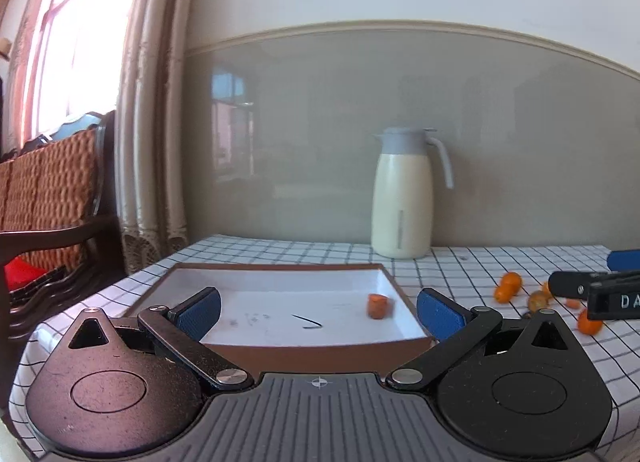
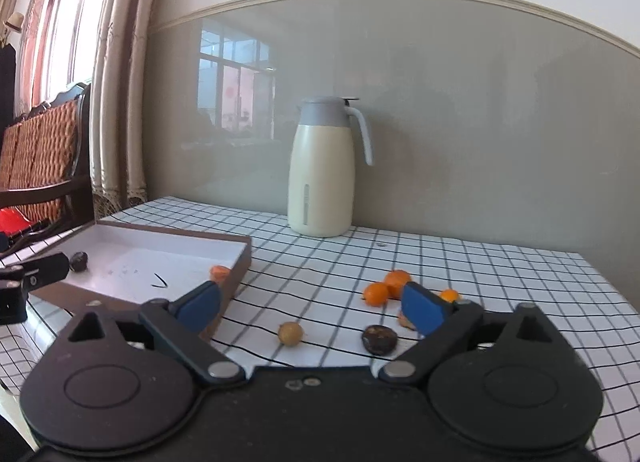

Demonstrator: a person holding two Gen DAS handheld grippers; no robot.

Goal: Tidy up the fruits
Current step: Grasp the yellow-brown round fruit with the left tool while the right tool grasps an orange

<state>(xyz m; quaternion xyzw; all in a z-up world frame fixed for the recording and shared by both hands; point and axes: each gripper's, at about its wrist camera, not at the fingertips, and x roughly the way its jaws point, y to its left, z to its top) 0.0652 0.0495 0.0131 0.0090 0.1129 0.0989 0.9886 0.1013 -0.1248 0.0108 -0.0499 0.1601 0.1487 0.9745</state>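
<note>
A brown box with a white inside point(image 1: 384, 278) lies on the checked tablecloth. It holds one orange fruit point(image 1: 378, 305) near its right wall, and in the right wrist view point(image 2: 236, 250) also a dark fruit point(image 2: 79, 261) at its left. My left gripper point(image 1: 318, 308) is open and empty above the box's near edge. My right gripper point(image 2: 312, 304) is open and empty above loose fruits: a yellowish one point(image 2: 291, 333), a dark one point(image 2: 379, 339) and several orange ones point(image 2: 386, 287). The right gripper shows at the left wrist view's right edge point(image 1: 600, 290).
A cream thermos jug with a grey lid point(image 2: 322, 170) stands at the back by the wall. A wooden chair with a woven cushion point(image 1: 48, 190) stands left of the table, by the curtain. The table's right edge point(image 2: 612, 286) is near the fruits.
</note>
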